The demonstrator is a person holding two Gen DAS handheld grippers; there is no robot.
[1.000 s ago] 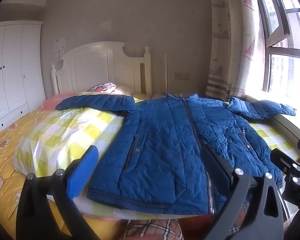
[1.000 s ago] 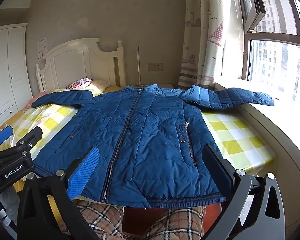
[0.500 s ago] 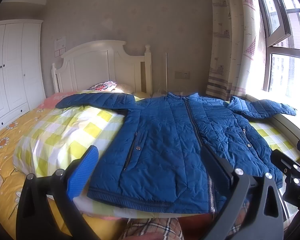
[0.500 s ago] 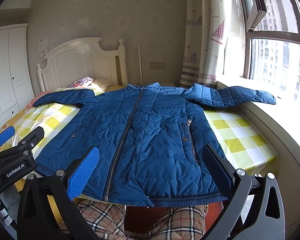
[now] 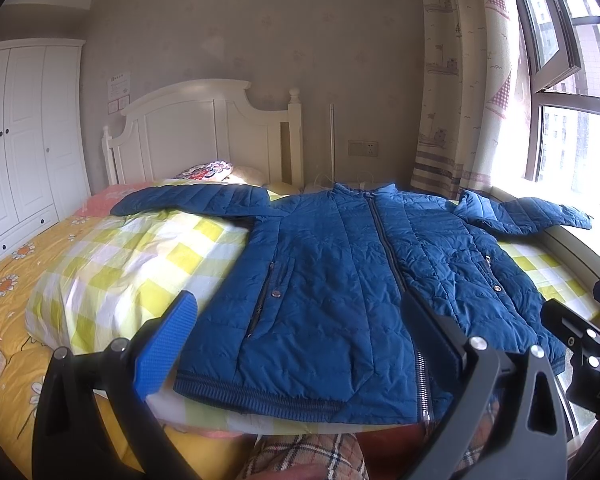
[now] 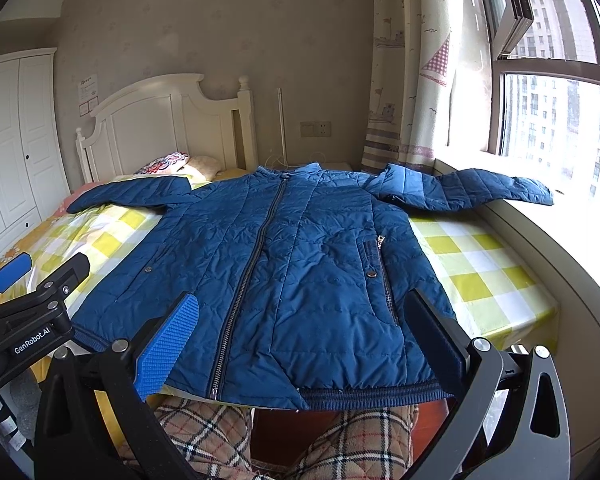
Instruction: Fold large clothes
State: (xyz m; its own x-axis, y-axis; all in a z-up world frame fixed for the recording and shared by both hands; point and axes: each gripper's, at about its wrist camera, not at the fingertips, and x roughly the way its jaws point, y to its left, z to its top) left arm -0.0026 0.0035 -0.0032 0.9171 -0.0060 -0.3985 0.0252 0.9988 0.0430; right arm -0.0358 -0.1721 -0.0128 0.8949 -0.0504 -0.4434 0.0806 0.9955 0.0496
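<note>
A blue quilted jacket (image 5: 340, 280) lies flat and zipped on the bed, front up, hem toward me, both sleeves spread out sideways. It also shows in the right wrist view (image 6: 292, 264). Its right sleeve (image 6: 472, 190) rests on the window sill. My left gripper (image 5: 300, 340) is open and empty, held just short of the hem at its left half. My right gripper (image 6: 304, 340) is open and empty, held just short of the hem near the zipper's bottom end. The left gripper also shows at the left edge of the right wrist view (image 6: 24, 280).
The bed has a yellow checked cover (image 5: 140, 264) and a white headboard (image 5: 204, 132) with pillows (image 5: 208, 170). A white wardrobe (image 5: 24, 140) stands at the left. A window (image 6: 556, 120), curtain (image 6: 412, 80) and sill (image 6: 540, 232) are at the right. My plaid-clad legs (image 6: 340, 440) are below.
Both grippers have risen slightly and pulled a little back from the hem. The jacket has not moved.
</note>
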